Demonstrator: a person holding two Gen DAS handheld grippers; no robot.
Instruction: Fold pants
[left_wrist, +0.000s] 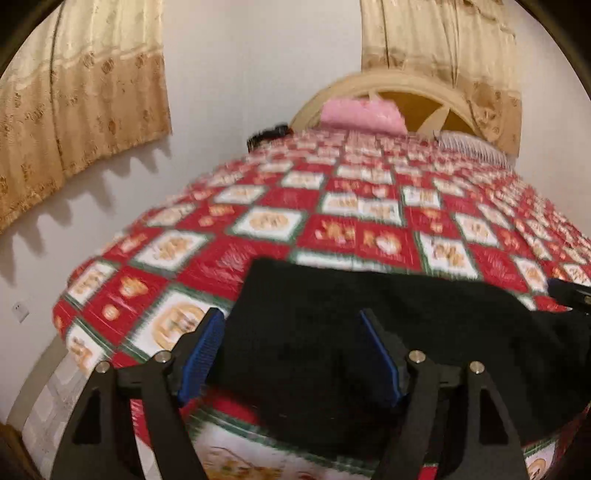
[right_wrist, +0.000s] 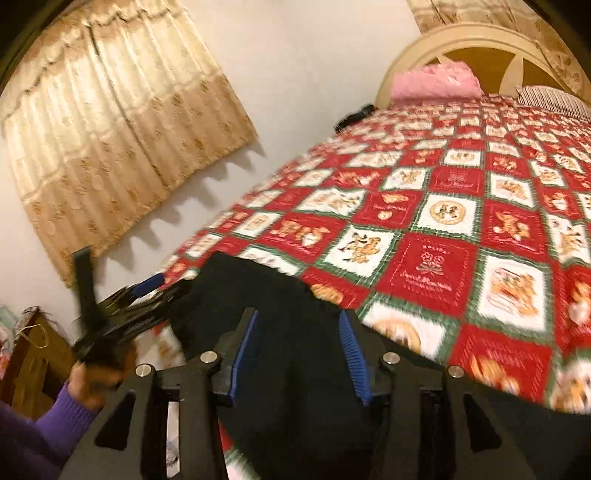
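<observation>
The left gripper (left_wrist: 291, 350) has its two blue pads (left_wrist: 201, 354) spread wide apart. They are let go, not squeezing anything. The black pants (left_wrist: 369, 332) lie under and between the pads, but the pads do not press on the cloth. One pad sits just past the pants' left edge, over the bedspread, and the other pad sits over the middle of the pants.

The right gripper (right_wrist: 301, 347) also has its blue pads (right_wrist: 245, 350) apart, a bit less wide. They are let go too. The black pants (right_wrist: 280, 295) show in the gap between them, and no cloth looks pinched.

The pants are the landmark here. They lie flat on the near end of the bed, on top of a red, white and green checked bedspread (left_wrist: 332, 206) with little gold pictures. The pants' near edge hangs a little over the end of the bed. In the right wrist view, the left gripper (right_wrist: 147, 291) is just beside the pants' left edge, held by a hand (right_wrist: 96, 373) in a purple sleeve (right_wrist: 55, 424). In the left wrist view, the tip of the right gripper (left_wrist: 569, 291) peeks in at the pants' right side.

Far beyond the pants, at the other end of the bed, are a pink pillow (left_wrist: 362, 114) and a round cream headboard (left_wrist: 406, 92). To the left of the pants, on the wall, hangs a gold curtain (left_wrist: 81, 122). The pictures are blurry.
</observation>
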